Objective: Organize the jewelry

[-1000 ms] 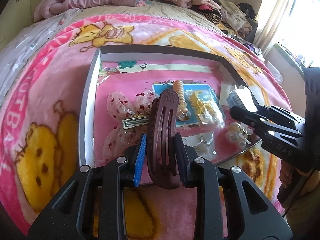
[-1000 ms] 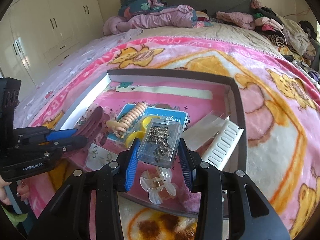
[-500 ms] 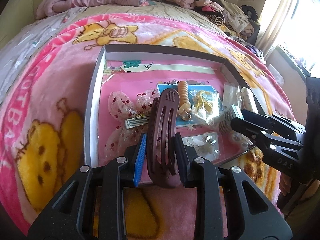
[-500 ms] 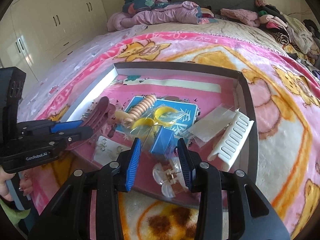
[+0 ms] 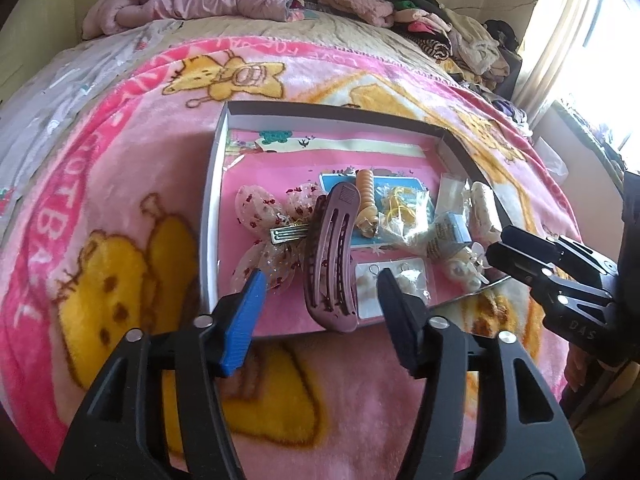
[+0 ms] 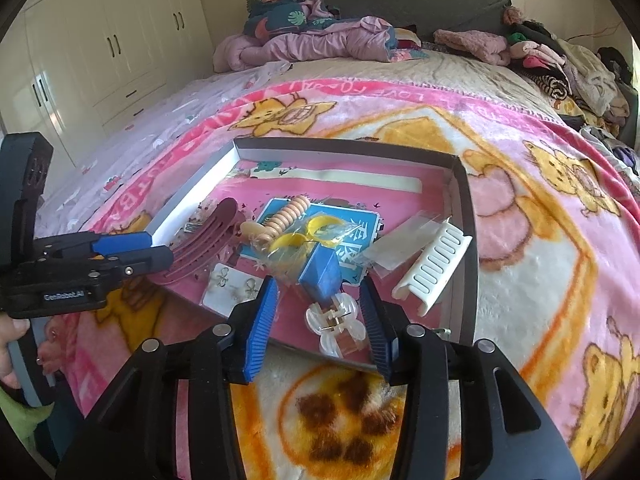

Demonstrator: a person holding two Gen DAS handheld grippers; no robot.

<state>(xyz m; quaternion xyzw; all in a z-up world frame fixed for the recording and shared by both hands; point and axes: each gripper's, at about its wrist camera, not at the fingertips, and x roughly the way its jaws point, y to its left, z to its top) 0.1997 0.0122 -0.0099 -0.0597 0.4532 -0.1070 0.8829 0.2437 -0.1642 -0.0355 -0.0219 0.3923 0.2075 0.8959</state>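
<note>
The left hand-held gripper (image 5: 318, 286) is opening, its 2 ribbed pads standing clear on either side of a maroon hair clip (image 5: 330, 256) that they no longer press. The clip is a long curved piece of hard plastic with slots along its back; its long axis runs from the tray's near edge, which its near end overhangs, away toward the tray's middle, its far end tilted up over a sheer pink bow (image 5: 272, 236) with a metal clasp. Just to its right lies a white card of earrings (image 5: 394, 286).

The right hand-held gripper (image 6: 318, 306) is opening as well, its pads apart and touching nothing. Between them a small blue box (image 6: 322, 274) stands tilted against a crinkled clear bag of yellow rings (image 6: 304, 240), with a glossy white claw clip (image 6: 336, 322) just in front at the tray's near edge.

The tray (image 6: 466, 216) is shallow and rectangular with thin grey walls and a pink printed floor. A white slotted comb clip (image 6: 434, 270) leans along its right wall, and a beige spiral hair tie (image 6: 286, 216) lies on a blue card at the middle. The far strip of the floor is bare. The tray sits on a fluffy pink blanket (image 6: 540, 248) with yellow bears, spread over a bed.
</note>
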